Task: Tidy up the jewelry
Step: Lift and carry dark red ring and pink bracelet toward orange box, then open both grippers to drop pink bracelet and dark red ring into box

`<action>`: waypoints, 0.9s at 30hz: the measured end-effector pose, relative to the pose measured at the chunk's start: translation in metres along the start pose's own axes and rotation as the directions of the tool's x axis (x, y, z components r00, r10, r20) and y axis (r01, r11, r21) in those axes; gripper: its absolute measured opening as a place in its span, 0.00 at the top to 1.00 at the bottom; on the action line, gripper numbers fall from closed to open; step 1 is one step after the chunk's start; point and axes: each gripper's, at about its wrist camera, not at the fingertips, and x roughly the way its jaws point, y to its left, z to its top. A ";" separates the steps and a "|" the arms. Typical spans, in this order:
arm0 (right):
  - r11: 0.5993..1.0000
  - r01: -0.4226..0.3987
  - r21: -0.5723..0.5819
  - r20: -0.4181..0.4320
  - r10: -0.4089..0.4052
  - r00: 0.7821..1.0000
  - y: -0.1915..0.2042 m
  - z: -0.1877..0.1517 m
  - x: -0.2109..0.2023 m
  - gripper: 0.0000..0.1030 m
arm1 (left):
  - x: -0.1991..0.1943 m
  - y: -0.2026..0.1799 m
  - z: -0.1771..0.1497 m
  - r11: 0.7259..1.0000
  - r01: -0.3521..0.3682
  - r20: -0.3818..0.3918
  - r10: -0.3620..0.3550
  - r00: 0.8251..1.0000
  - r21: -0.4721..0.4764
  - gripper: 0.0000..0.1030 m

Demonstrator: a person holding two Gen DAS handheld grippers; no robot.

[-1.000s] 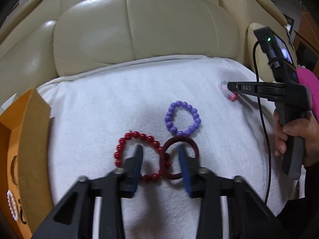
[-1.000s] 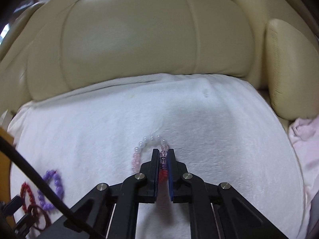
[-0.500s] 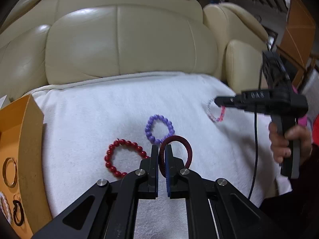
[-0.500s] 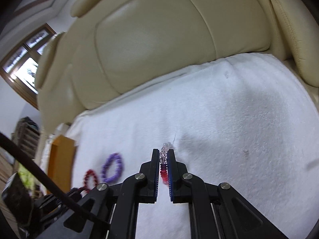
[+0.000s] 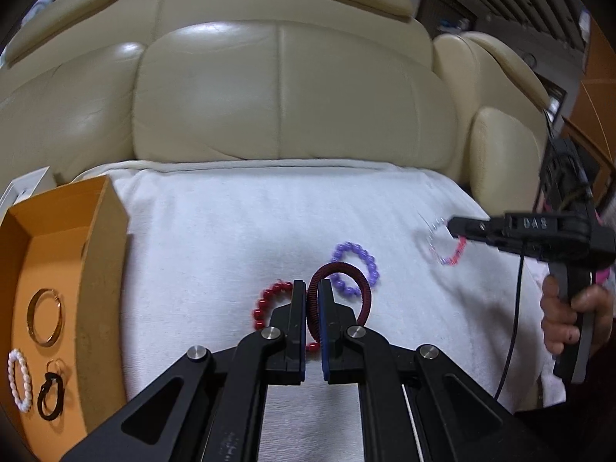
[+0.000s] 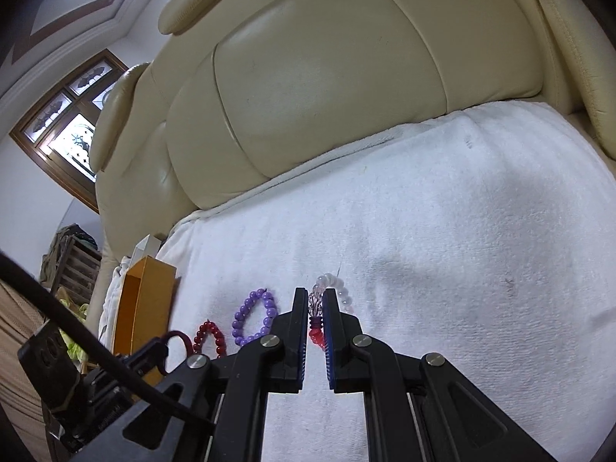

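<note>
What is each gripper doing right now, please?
Left gripper: closed on the dark red coil band.
Right gripper: closed on the mixed clear, pink and red bead bracelet.

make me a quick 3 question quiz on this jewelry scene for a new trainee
1. True or false: the left gripper is shut on the dark red coiled band.
2. Which bracelet does the right gripper hold? A) the purple bead bracelet B) the clear, pink and red bead bracelet C) the red bead bracelet
3. Fill in: the gold ring, the white bead bracelet and a small black loop lie inside the ______ box.

Key
1. True; the band stands pinched between the fingers.
2. B; the purple and red ones lie on the white towel.
3. orange
</note>
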 end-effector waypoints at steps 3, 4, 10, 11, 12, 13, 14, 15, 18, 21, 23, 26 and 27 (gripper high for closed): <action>1.000 -0.012 -0.012 0.001 0.012 1.000 0.008 -0.001 0.004 0.92 | -0.001 0.005 0.000 0.999 -0.017 0.001 0.017 1.000 -0.029 0.94; 1.000 -0.018 -0.018 0.002 0.018 1.000 0.011 -0.002 0.005 0.92 | -0.001 0.005 0.001 0.999 -0.020 0.004 0.020 1.000 -0.035 0.94; 0.994 -0.084 -0.073 0.025 0.086 0.996 0.044 -0.010 0.009 0.92 | -0.021 0.007 -0.001 0.997 -0.023 0.047 0.026 0.999 -0.067 0.94; 0.992 -0.096 -0.083 0.029 0.098 0.995 0.050 -0.012 0.009 0.92 | -0.027 0.007 -0.002 0.997 -0.023 0.056 0.027 0.998 -0.073 0.94; 0.990 -0.108 -0.093 0.032 0.112 0.993 0.056 -0.014 0.009 0.92 | -0.033 0.008 -0.003 0.996 -0.023 0.065 0.029 0.997 -0.083 0.94; 0.987 -0.123 -0.099 0.036 0.127 0.991 0.062 -0.016 0.008 0.92 | -0.040 0.010 -0.004 0.995 -0.022 0.074 0.029 0.997 -0.096 0.94; 0.985 -0.139 -0.102 0.039 0.144 0.989 0.067 -0.018 0.008 0.92 | -0.045 0.013 -0.004 0.994 -0.022 0.083 0.031 0.996 -0.108 0.94; 0.981 -0.161 -0.106 0.040 0.166 0.985 0.073 -0.021 0.008 0.92 | -0.053 0.016 -0.006 0.993 -0.026 0.096 0.037 0.995 -0.119 0.94; 0.969 -0.211 -0.127 0.044 0.218 0.975 0.094 -0.031 0.008 0.92 | -0.076 0.030 -0.009 0.986 -0.050 0.135 0.072 0.988 -0.157 0.94; 0.954 -0.253 -0.159 0.032 0.261 0.965 0.115 -0.040 0.011 0.92 | -0.098 0.053 -0.015 0.973 -0.084 0.160 0.119 0.980 -0.213 0.94; 0.943 -0.284 -0.173 0.015 0.291 0.957 0.132 -0.046 0.016 0.92 | -0.110 0.072 -0.020 0.959 -0.120 0.159 0.165 0.973 -0.258 0.94; 0.925 -0.332 -0.188 -0.016 0.335 0.942 0.157 -0.055 0.028 0.92 | -0.119 0.102 -0.031 0.923 -0.218 0.116 0.266 0.957 -0.316 0.94; 0.917 -0.348 -0.194 -0.030 0.349 0.937 0.166 -0.058 0.032 0.92 | -0.120 0.111 -0.035 0.911 -0.238 0.095 0.284 0.954 -0.336 0.94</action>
